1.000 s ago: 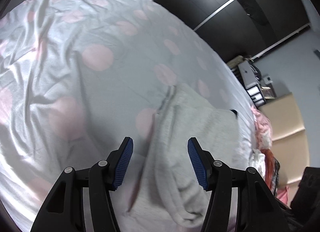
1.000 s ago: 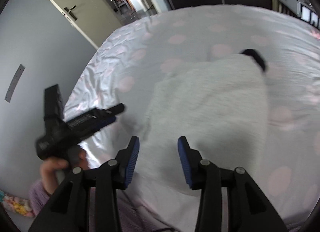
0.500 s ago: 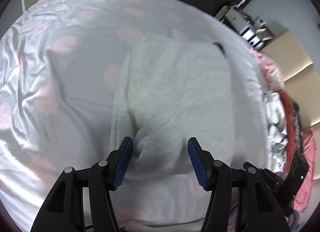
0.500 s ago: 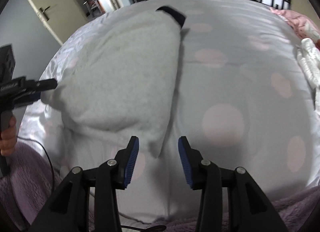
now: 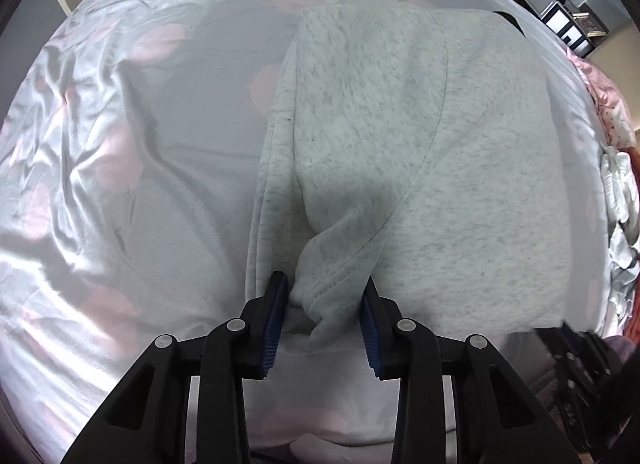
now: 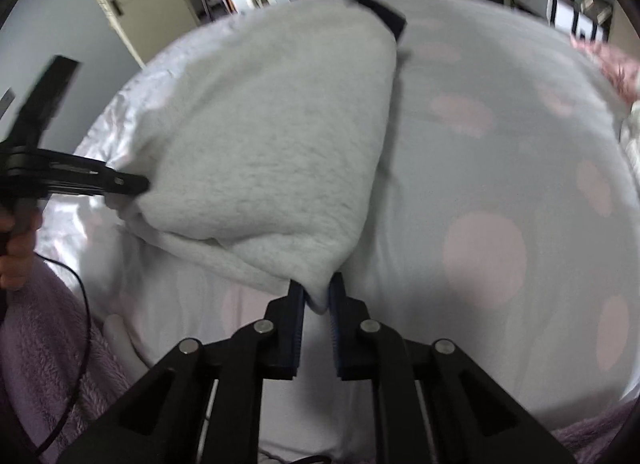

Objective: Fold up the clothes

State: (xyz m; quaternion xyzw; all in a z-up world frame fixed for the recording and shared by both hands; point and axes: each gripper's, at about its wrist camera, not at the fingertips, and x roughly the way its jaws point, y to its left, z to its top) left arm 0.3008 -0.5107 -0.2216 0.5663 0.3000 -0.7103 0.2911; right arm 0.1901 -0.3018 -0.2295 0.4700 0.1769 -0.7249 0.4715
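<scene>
Both grippers, left gripper (image 5: 324, 304) and right gripper (image 6: 317, 298), are just closing, pinching the six-o'clock corners of the half-folded pale-grey fleece garment (image 5: 420, 151); the next fold is remaining.

Open bedsheet (image 6: 500, 191) right of the grey garment (image 6: 272, 151) — I can pass my tongs there. Far right – piled clothes (image 5: 616, 183) block the edge. Left of the garment, wrinkled sheet, clear.
</scene>
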